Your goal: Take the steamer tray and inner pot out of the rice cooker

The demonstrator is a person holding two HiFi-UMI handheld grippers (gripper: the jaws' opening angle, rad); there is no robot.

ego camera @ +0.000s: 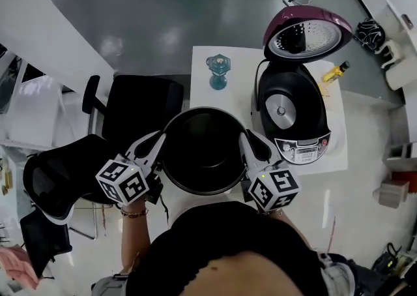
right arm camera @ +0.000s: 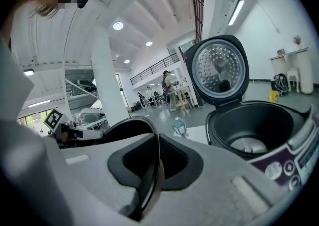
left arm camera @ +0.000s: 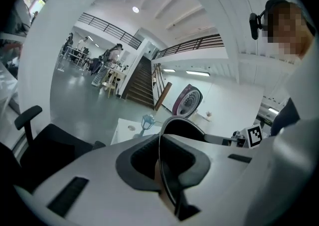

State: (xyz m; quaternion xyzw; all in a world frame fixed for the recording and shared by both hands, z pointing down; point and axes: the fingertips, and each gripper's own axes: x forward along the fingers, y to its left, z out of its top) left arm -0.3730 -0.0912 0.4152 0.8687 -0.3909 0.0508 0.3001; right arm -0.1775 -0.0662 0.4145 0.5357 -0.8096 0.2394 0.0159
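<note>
- Inner pot [ego camera: 203, 151]: from above the inside is lost in shadow and the floor cannot be made out. The near rim merges with the person's dark top [ego camera: 228, 249].
- Same pot, gripper views: only a thin rim and one arc show. The rest sits behind the left gripper [left arm camera: 160, 150] and the right gripper [right arm camera: 158, 153].
- Rice cooker [ego camera: 290, 115]: panel print too small to read. Its front is cut by the right gripper view's edge.
- Table [ego camera: 202, 92]: near edge hidden under pot and person.
- Yellow bottle [ego camera: 336, 71]: label illegible.
- Black bundle [ego camera: 370, 30]: kind unclear.
- Distant figures [left arm camera: 117, 53]: too small to tell apart.
</note>
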